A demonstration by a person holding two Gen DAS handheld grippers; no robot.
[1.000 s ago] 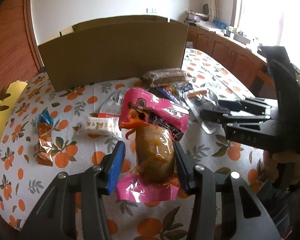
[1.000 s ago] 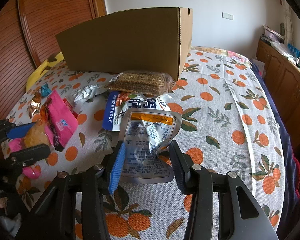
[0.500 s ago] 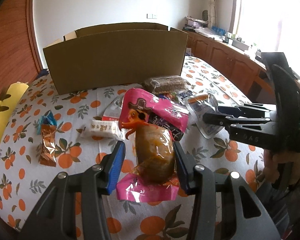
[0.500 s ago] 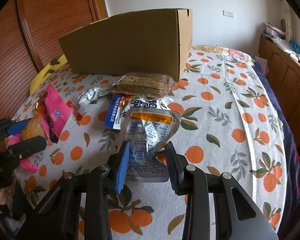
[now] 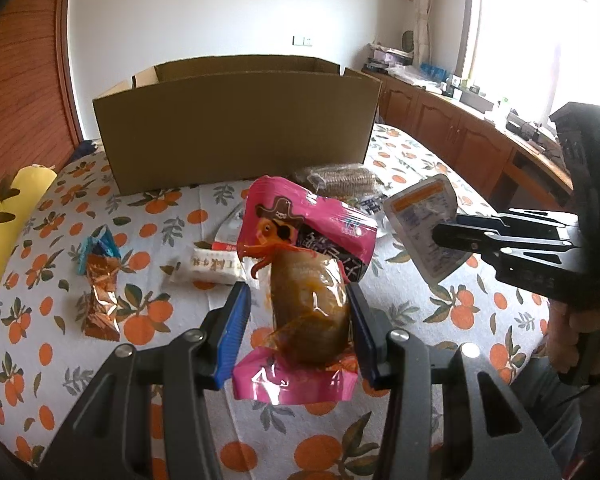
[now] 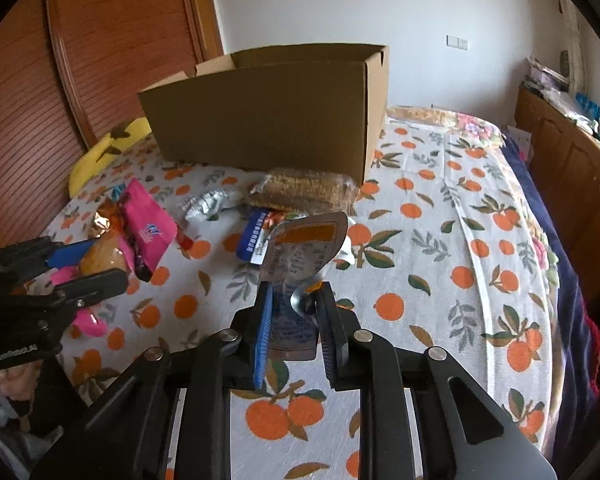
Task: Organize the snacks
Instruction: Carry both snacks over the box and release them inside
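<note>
Now we are pinching a silver pouch [image 6: 300,264] in the right gripper [image 6: 294,334], left gripper [image 5: 298,322] clamping the pink snack pack [image 5: 304,280], both raised above the orange-print cloth [image 6: 440,280], cardboard box [image 6: 276,120] standing open-topped beyond, bare cloth lying rightward.

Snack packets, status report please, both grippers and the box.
Left gripper holds pink packet. Right gripper shut on silver pouch. Cardboard box open-topped; nothing blocking visible.

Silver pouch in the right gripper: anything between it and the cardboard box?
Only low clutter. The right gripper is shut on the silver pouch, held clear of the bedspread. A wrapped seed bar lies against the cardboard box front wall, below the pouch. The box top is open.
</note>
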